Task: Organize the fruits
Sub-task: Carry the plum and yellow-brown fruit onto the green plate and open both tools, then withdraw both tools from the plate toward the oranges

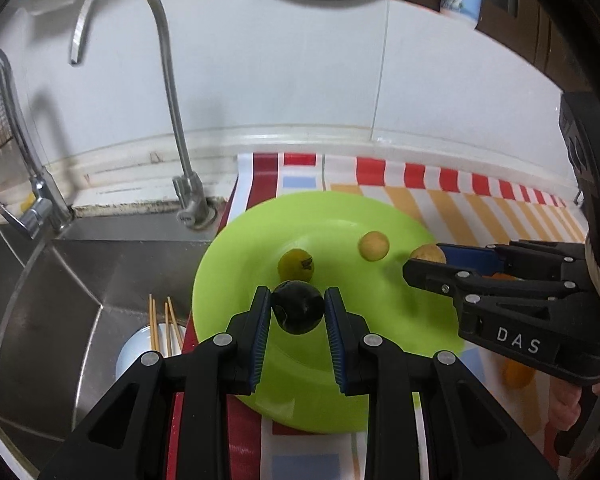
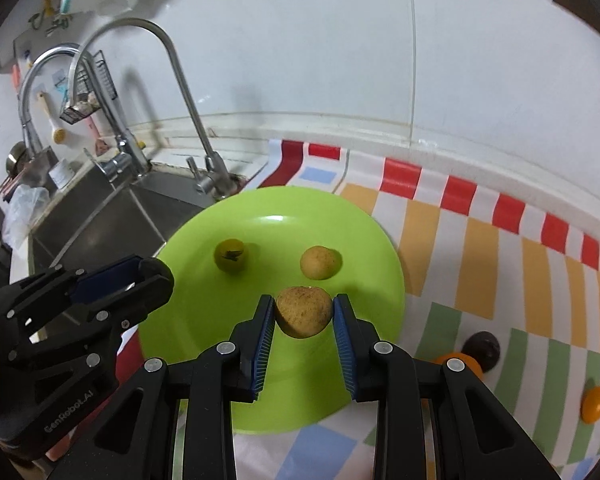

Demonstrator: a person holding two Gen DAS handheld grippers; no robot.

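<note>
A lime-green plate (image 1: 332,380) (image 2: 204,340) lies on the striped cloth beside the sink. On it rest a yellow-green fruit with a sticker (image 1: 296,265) (image 2: 231,255) and a round tan fruit (image 1: 374,245) (image 2: 320,262). My left gripper (image 1: 298,308) is shut on a dark, nearly black fruit (image 1: 299,306) held over the plate's near part. My right gripper (image 2: 304,312) (image 1: 424,260) is shut on a tan speckled fruit (image 2: 304,311) (image 1: 427,253) above the plate. The left gripper (image 2: 136,276) shows at the left of the right wrist view.
A steel sink (image 1: 60,280) with two taps (image 1: 164,80) lies left of the plate; a bowl with chopsticks (image 1: 156,340) sits in it. On the cloth at right lie a dark fruit (image 2: 482,348) and two orange fruits (image 2: 594,404) (image 2: 456,360). The tiled wall is close behind.
</note>
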